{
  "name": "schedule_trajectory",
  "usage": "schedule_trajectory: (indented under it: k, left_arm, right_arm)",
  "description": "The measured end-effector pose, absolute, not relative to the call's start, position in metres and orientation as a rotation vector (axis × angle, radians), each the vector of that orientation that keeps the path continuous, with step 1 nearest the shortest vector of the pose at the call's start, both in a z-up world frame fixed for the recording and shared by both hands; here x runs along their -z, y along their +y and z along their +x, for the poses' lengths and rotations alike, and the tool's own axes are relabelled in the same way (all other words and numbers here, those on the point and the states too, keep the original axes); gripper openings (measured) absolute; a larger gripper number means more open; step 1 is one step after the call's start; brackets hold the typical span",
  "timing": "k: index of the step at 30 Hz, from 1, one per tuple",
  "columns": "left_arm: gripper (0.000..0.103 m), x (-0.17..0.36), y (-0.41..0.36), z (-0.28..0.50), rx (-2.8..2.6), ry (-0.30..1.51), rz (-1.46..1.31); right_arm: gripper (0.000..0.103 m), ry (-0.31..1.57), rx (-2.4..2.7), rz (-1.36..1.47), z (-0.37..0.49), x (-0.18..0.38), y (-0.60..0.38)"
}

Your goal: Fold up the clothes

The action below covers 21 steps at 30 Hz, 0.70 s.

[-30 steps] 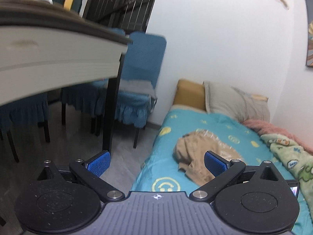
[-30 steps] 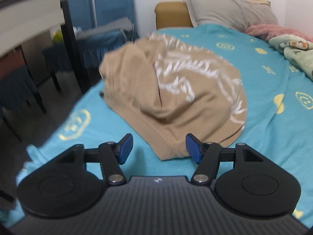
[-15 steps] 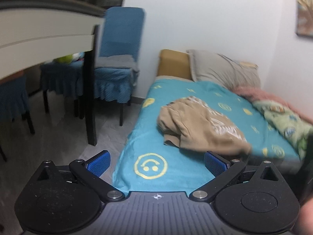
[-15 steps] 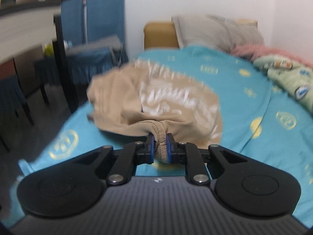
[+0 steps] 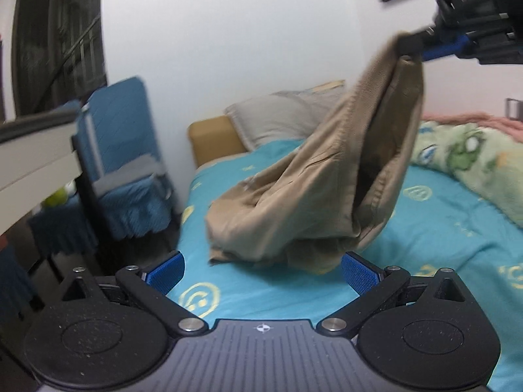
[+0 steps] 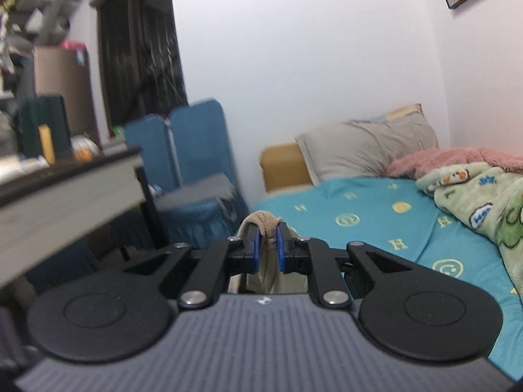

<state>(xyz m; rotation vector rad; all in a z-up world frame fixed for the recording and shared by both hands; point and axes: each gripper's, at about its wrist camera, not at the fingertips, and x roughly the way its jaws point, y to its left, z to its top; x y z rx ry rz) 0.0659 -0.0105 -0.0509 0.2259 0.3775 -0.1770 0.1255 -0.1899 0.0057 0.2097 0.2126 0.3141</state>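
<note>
Left wrist view first: my left gripper (image 5: 261, 271) was spread wide with nothing between the blue pads (image 5: 165, 271), parked low over the near end of the bed (image 5: 457, 245). Just ahead of it hung the tan garment (image 5: 310, 189), pinched at one hem edge by the right gripper (image 5: 415, 49), which sat up and to the right of mine. I'd guess it was lifted like that so the cloth would drape out and show me a second corner to grab, which is probably why the left one was waiting open right under the bottom folds. The lower part of the garment looked to be touching the teal sheet, bunched up. I couldn't make out where the sleeves or collar were, and the whole thing was a bit blurry. The right gripper's body was cut off by the frame edge.

Right wrist view: the right gripper (image 6: 268, 245) was clamped narrow on a rolled tan hem (image 6: 263, 220) poking up between the pads. Everything hanging below was hidden behind the gripper body, so this view told me nothing about how the garment draped. Ahead of it were the pillow (image 6: 369, 153) and a green blanket (image 6: 483, 202) off to the right.
</note>
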Motion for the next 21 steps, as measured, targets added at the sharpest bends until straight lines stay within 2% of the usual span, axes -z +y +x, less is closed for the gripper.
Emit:
schedule_trajectory:
  k: [6, 14, 21]
  left_arm:
    - [0.103, 0.047, -0.054, 0.063, 0.263, 0.284, 0.24]
    - [0.103, 0.08, -0.105, 0.116, 0.222, 0.288, 0.341]
    - [0.103, 0.108, -0.111, 0.144, 0.226, 0.301, 0.378]
  right_arm:
    - [0.014, 0.185, -0.354, 0.322, 0.103, -0.001, -0.224]
    - [0.014, 0.218, -0.328, 0.392, 0.106, 0.03, -0.256]
    - [0.014, 0.28, -0.326, 0.508, 0.126, 0.049, -0.273]
